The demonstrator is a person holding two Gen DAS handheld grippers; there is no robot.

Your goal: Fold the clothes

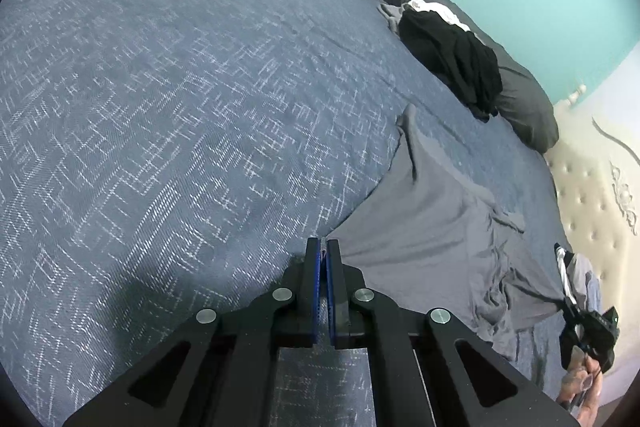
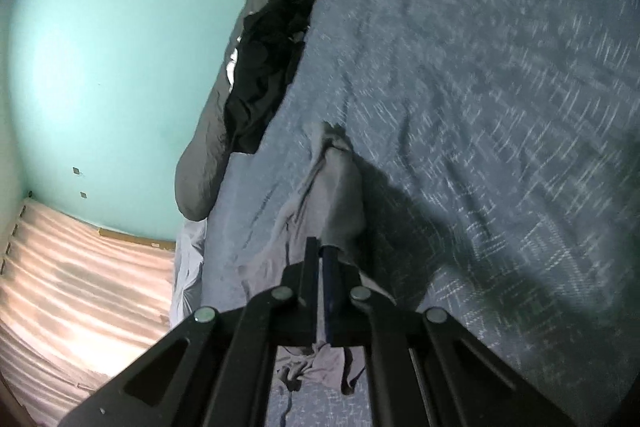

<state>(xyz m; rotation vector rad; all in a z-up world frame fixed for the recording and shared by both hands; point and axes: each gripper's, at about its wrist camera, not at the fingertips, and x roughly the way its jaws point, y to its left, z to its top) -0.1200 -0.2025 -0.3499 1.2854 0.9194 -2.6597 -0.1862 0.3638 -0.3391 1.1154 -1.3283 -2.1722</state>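
Garments: we count two, one grey garment [image 1: 432,227] spread on the blue bedspread [image 1: 180,107], one black pile [image 1: 456,59] against the dark bolster [image 1: 520,107].
Left gripper [image 1: 323,247]: we see its jaws pinched together on the grey garment's edge.
Right gripper [image 2: 322,251]: clamped onto the same garment, bunched cloth lifted.
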